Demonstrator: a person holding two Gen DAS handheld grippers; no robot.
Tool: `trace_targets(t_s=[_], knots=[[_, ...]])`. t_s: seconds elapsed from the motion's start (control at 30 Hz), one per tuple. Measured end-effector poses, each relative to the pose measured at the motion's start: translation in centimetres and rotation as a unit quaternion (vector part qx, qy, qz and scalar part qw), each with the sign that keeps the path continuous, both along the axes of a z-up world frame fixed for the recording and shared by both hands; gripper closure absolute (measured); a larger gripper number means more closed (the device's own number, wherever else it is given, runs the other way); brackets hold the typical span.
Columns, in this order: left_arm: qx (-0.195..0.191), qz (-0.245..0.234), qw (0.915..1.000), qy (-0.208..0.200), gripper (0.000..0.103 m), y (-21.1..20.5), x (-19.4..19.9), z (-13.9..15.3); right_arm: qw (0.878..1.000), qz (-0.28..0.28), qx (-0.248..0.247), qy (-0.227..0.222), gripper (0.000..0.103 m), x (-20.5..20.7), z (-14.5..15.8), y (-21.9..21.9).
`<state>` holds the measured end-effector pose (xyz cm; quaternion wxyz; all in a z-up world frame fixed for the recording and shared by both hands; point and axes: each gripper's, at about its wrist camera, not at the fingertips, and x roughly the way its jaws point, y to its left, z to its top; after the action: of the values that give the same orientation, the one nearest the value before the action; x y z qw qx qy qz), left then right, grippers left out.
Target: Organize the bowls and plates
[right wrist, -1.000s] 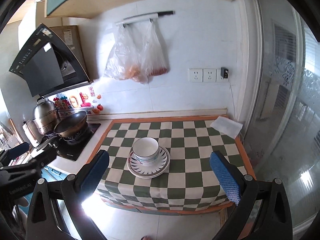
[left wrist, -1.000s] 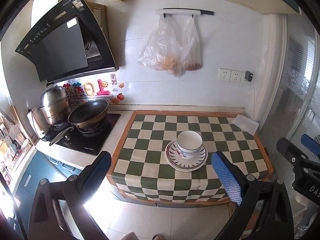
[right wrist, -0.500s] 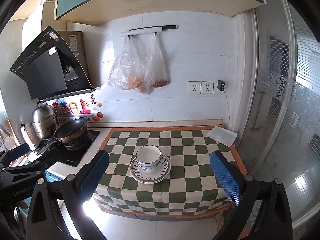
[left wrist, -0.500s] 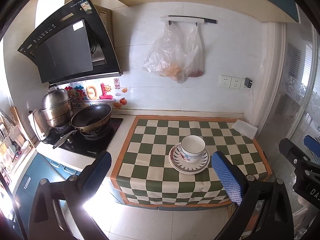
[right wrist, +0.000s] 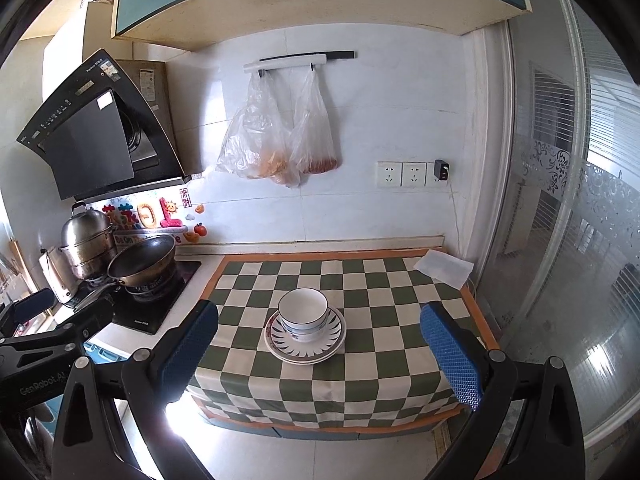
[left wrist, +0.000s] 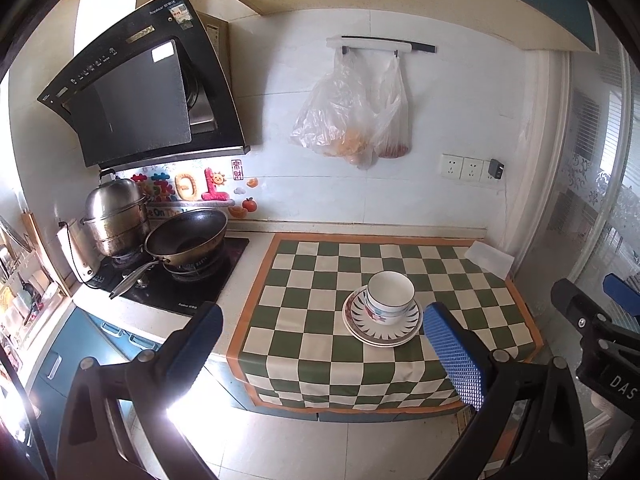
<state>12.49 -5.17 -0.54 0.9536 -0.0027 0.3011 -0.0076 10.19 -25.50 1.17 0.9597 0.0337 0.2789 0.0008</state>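
A white bowl [left wrist: 390,293] with a coloured band stands on stacked patterned plates [left wrist: 382,330] on the green-checked counter cloth [left wrist: 312,312]. The bowl [right wrist: 303,314] and plates [right wrist: 305,346] also show in the right wrist view. My left gripper [left wrist: 324,354] is open and empty, held back from the counter over the floor. My right gripper [right wrist: 320,354] is open and empty, also back from the counter, with the stack between its fingers in view. The right gripper's body shows at the edge of the left view [left wrist: 592,320].
A wok [left wrist: 186,238] and a steel steamer pot [left wrist: 114,216] sit on the stove at the left under a black range hood [left wrist: 140,96]. Two plastic bags [left wrist: 352,120] hang on the wall. A white cloth [left wrist: 490,258] lies at the back right. A glass door [right wrist: 580,240] stands right.
Both grippers have pulled back and risen away from the counter; the bowl and plates look smaller and farther. The stack has not moved.
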Motion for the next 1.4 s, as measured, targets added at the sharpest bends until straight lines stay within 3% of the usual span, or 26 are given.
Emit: trace_targets(t_s=[1.4], knots=[[-0.001,0.003,1.0,0.001,0.0,1.0,0.5,-0.4,1.0,-0.004,-0.002,0.01,0.0,1.0,-0.9,0.3]])
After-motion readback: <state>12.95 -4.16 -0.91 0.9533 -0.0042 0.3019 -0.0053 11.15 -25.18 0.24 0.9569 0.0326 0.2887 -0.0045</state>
